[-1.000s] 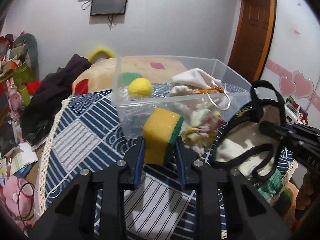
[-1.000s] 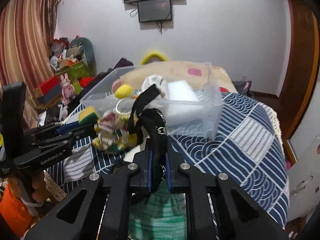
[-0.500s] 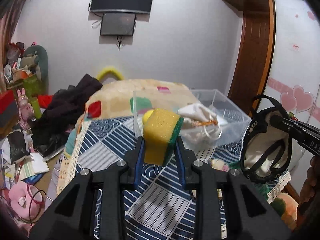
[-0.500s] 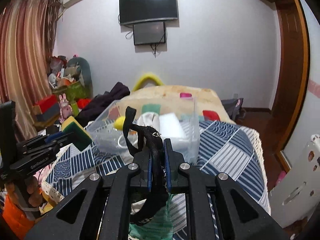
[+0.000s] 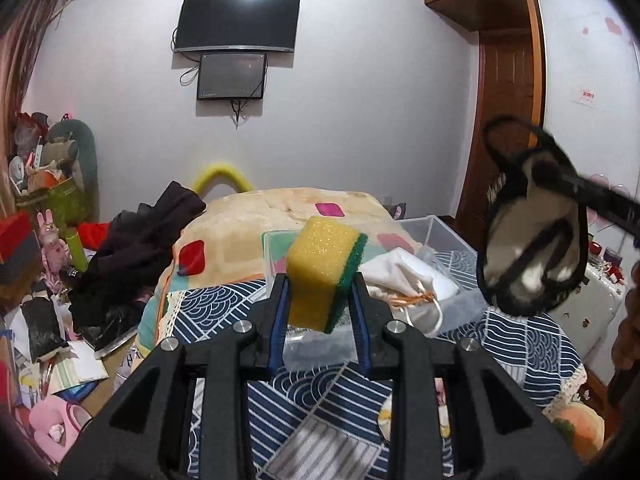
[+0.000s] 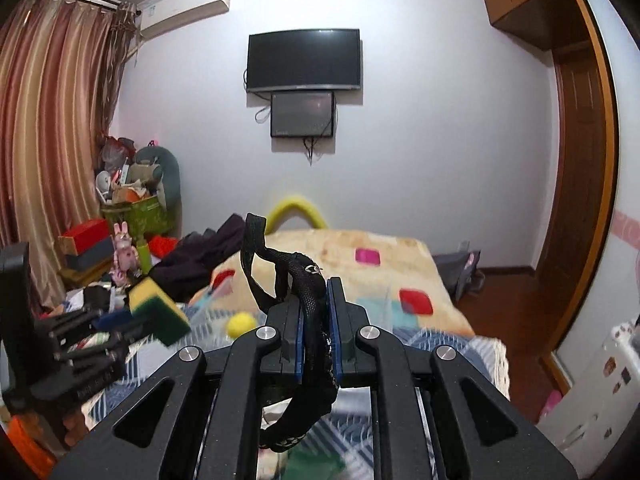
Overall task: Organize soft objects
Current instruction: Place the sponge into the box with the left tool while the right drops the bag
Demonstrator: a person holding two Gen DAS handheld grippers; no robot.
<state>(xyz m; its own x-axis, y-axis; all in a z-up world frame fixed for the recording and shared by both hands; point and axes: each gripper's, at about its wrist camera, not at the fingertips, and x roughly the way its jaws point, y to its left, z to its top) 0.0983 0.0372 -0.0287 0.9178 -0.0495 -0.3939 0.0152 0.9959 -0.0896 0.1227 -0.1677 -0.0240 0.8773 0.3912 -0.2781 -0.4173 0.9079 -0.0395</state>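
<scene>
My left gripper (image 5: 320, 280) is shut on a yellow sponge with a green scouring side (image 5: 322, 268) and holds it in the air above the bed; the sponge also shows in the right wrist view (image 6: 158, 310). My right gripper (image 6: 316, 284) is shut on the black strap (image 6: 310, 300) of a black-and-white bag (image 5: 532, 232), which hangs in the air at the right. A clear plastic bin (image 5: 448, 240) on the bed holds a white drawstring pouch (image 5: 400, 272) and a yellow ball (image 6: 241, 325).
The bed has a blue patterned cover (image 5: 516, 344) and a beige blanket (image 5: 280, 208). Dark clothes (image 5: 144, 244) lie at its left edge. Clutter, boxes and toys (image 5: 44, 220) fill the floor on the left. A wooden door (image 6: 580, 184) is on the right.
Both grippers have risen well above the bed, each with its load. The bin now sits lower and farther off in both views. The bag swings, blurred.
</scene>
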